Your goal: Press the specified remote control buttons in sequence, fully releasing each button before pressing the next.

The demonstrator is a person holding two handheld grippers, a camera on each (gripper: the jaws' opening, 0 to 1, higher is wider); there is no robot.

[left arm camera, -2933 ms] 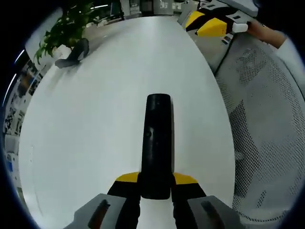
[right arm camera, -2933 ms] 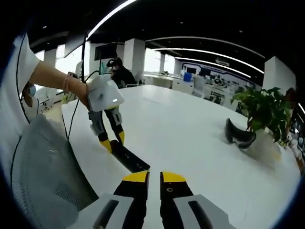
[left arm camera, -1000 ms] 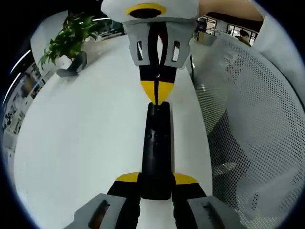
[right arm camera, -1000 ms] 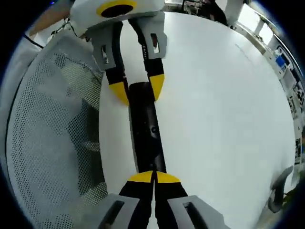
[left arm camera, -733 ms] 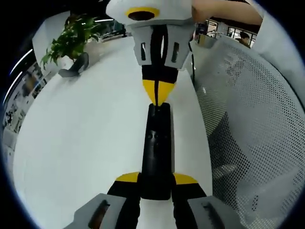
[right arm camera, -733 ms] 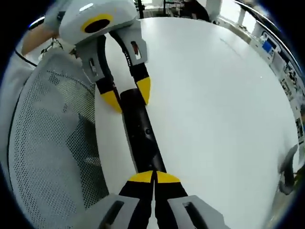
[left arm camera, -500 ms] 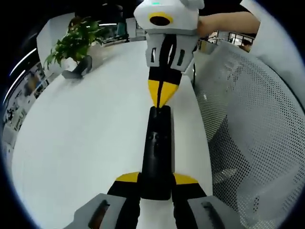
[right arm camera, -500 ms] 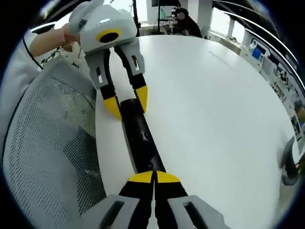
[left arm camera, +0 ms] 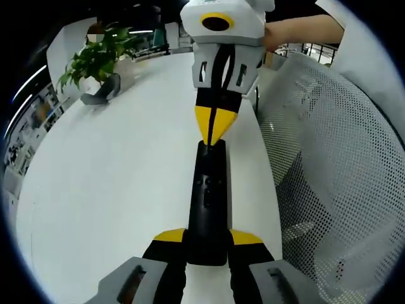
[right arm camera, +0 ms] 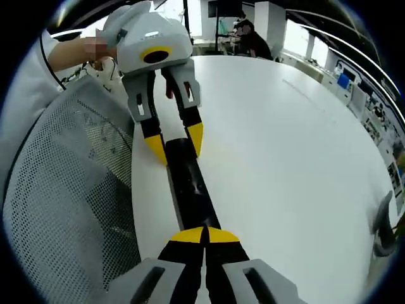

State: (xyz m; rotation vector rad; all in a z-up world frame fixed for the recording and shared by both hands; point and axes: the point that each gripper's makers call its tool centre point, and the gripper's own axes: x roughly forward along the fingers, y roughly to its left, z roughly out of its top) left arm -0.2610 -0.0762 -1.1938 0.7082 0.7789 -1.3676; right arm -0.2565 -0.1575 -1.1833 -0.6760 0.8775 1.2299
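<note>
We find the left gripper (left arm camera: 207, 244) clamping the remote (left arm camera: 209, 196) above the desk (left arm camera: 114, 177); the right gripper (right arm camera: 205, 235), jaws closed, touches its far end. Sequence progress is indeterminable.

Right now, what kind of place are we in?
Probably an open-plan office: a long white table, a grey mesh chair, a potted plant, and desks with a seated person behind.

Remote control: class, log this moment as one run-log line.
left tongs: shut on remote control | right tongs: shut, tips at remote's far end | table: white | mesh chair: beside table
</note>
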